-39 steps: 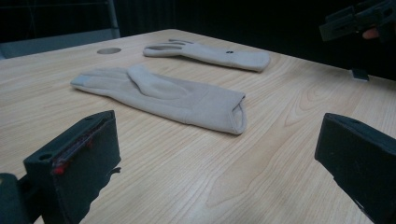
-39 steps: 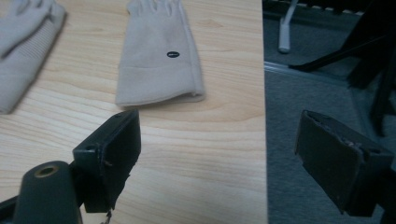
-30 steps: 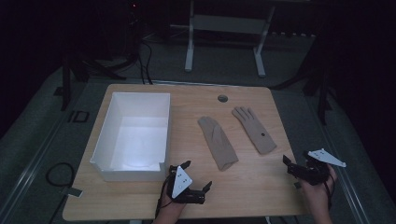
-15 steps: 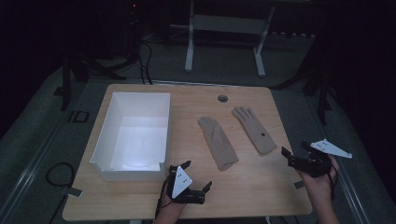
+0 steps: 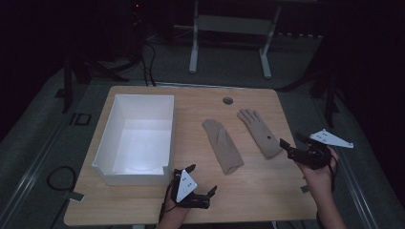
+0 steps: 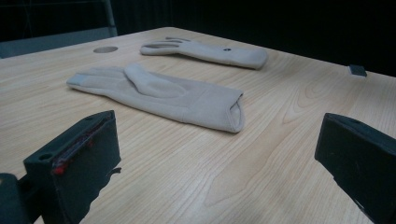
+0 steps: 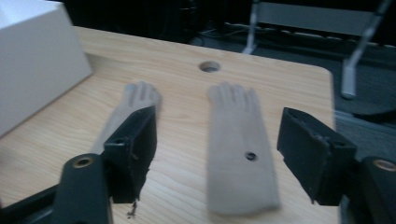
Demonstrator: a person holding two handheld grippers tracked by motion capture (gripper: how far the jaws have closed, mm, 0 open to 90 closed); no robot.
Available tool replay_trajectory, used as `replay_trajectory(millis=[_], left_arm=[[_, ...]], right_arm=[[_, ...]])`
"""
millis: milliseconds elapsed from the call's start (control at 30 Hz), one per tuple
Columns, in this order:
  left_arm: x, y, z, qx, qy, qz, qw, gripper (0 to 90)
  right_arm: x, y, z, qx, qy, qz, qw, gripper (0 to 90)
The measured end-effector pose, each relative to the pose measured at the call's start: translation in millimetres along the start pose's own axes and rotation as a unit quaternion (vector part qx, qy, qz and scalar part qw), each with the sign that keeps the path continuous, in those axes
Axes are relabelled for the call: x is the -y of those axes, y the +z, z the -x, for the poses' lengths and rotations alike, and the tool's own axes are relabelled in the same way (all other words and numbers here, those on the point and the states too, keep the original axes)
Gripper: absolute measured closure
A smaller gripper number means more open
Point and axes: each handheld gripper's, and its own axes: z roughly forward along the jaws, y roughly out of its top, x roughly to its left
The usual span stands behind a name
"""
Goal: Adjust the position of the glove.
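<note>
Dark room, wooden table: your right gripper fingers, just narrowing, empty, straddle limp, light glove; pinch cuff ahead. Left gripper fingers spread, empty.

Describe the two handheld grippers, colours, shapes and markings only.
Both are black. The left gripper and right gripper each carry a pale grey three-cornered plate with small dark dots. The left's fingers are blocky black slabs, one edged with red. Thin black cables trail from both.

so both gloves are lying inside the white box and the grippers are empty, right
Not quite. The left glove and right glove lie on the table, beside the white box, as the high view shows. The left gripper and right gripper are indeed empty.
</note>
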Motion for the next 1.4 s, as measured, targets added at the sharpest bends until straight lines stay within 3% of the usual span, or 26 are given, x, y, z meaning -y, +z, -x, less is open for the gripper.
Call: replay_trajectory(millis=[267,567,867,1400], left_arm=[[-0.1,0.2,-0.2,0.000,0.000,-0.001,1.0000,0.3],[0.0,0.3,-0.4,0.003,-0.002,0.001,1.0000,0.3],[0.0,0.3,-0.3,0.003,-0.002,0.001,1.0000,0.4],[0.1,0.0,-0.6,0.006,-0.003,0.002,1.0000,0.3]], right_arm=[[-18.6,22.1,-23.5,-0.038,-0.020,-0.001,0.9991,28.9],[-25.4,51.5,-48.5,-0.070,-0.039,-0.016,0.9967,28.9],[-25.7,79.0,-65.4,-0.084,-0.047,-0.036,0.9947,28.9],[-16.5,125.8,-77.2,-0.091,-0.049,-0.078,0.9916,29.2]])
